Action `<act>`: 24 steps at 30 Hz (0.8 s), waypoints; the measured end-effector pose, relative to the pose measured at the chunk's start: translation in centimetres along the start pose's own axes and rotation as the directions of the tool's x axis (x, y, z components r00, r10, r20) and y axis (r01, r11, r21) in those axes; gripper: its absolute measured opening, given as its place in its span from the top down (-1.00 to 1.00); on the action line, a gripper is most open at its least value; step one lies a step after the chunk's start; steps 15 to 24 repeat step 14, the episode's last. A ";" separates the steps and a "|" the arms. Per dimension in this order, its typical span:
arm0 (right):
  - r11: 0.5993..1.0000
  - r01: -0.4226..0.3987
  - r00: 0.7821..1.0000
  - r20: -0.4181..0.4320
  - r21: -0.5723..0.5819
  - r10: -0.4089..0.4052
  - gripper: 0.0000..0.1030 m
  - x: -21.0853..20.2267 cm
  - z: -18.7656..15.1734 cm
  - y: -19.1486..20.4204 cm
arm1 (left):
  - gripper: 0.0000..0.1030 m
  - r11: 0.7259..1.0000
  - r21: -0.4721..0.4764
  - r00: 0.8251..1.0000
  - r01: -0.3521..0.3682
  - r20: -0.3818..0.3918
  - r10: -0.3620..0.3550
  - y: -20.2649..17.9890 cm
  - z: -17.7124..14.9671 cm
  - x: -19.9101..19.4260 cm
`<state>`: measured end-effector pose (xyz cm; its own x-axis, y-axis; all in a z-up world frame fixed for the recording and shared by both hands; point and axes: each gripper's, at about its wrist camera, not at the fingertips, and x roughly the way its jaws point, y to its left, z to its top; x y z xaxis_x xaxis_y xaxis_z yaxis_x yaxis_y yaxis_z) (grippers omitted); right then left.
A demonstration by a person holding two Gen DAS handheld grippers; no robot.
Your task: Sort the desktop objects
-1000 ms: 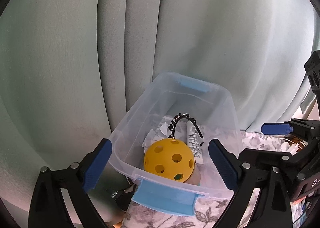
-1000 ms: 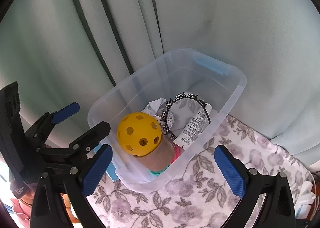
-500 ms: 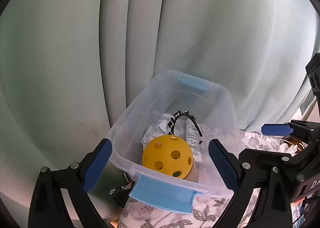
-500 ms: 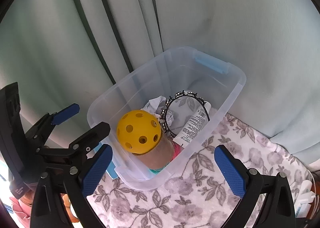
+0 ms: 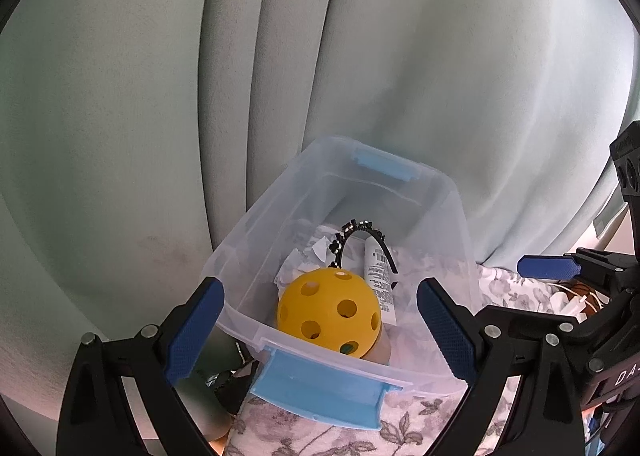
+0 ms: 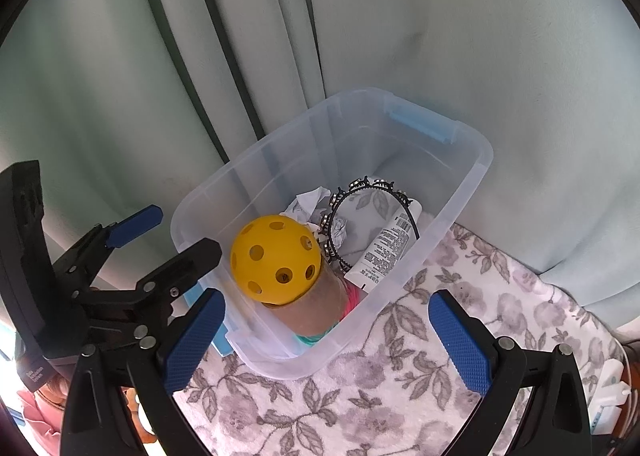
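Observation:
A clear plastic bin (image 5: pixel 460 216) (image 6: pixel 472 184) with blue handles stands on a floral cloth against a curtain. It holds a yellow holed ball (image 5: pixel 328 314) (image 6: pixel 276 258) resting on a cardboard roll (image 6: pixel 316 306), a black studded headband (image 5: pixel 360 230) (image 6: pixel 360 190), a white tube (image 5: pixel 378 280) (image 6: pixel 384 252) and crumpled paper (image 6: pixel 310 202). My left gripper (image 5: pixel 319 296) hovers open at the bin's near end, holding nothing. My right gripper (image 6: pixel 324 306) hangs open over the bin's near side wall, also with nothing in it. Neither touches the bin.
A pale green curtain (image 6: pixel 440 36) hangs close behind the bin. The floral cloth (image 6: pixel 400 396) spreads in front of it. A white object (image 6: pixel 612 380) lies at the cloth's right edge. My left gripper (image 6: pixel 186 230) shows at the left of the right wrist view.
Both views have drifted only slightly relative to the bin. The bin's contents lie as before and both grippers stay open.

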<state>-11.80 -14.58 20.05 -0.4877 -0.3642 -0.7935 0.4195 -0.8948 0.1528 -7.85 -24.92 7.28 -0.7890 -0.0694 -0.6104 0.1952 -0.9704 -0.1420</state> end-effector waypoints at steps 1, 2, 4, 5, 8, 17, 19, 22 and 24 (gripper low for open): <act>1.000 0.000 1.000 -0.001 0.000 0.000 -1.00 0.3 0.0 0.2 | -0.89 1.000 0.001 1.000 -0.002 0.001 0.002 0.0 0.0 -0.1; 1.000 0.001 1.000 -0.001 0.000 -0.001 -1.00 0.1 0.0 0.1 | -0.89 1.000 0.002 1.000 -0.004 0.001 0.004 0.0 0.0 -0.1; 1.000 0.003 1.000 -0.001 0.001 -0.003 -1.00 0.6 0.0 0.4 | -0.89 1.000 0.004 1.000 -0.009 0.003 0.009 -0.1 0.1 -0.2; 1.000 0.004 1.000 -0.001 0.001 -0.004 -1.00 0.9 0.0 0.6 | -0.89 1.000 0.005 1.000 -0.011 0.003 0.011 0.0 0.1 -0.2; 1.000 0.008 1.000 -0.001 0.002 -0.008 -1.00 2.0 -0.1 1.3 | -0.89 1.000 0.011 1.000 -0.016 0.003 0.016 0.0 0.3 -0.4; 1.000 0.004 1.000 0.000 0.001 -0.004 -1.00 3.6 -0.2 2.1 | -0.89 1.000 0.012 1.000 -0.007 0.000 0.007 0.2 0.5 -0.5; 1.000 0.004 1.000 0.000 0.001 -0.004 -1.00 3.6 -0.2 2.1 | -0.89 1.000 0.012 1.000 -0.007 0.000 0.007 0.2 0.5 -0.5; 1.000 0.004 1.000 0.000 0.001 -0.004 -1.00 3.6 -0.2 2.1 | -0.89 1.000 0.012 1.000 -0.007 0.000 0.007 0.2 0.5 -0.5; 1.000 0.004 1.000 0.000 0.001 -0.004 -1.00 3.6 -0.2 2.1 | -0.89 1.000 0.012 1.000 -0.007 0.000 0.007 0.2 0.5 -0.5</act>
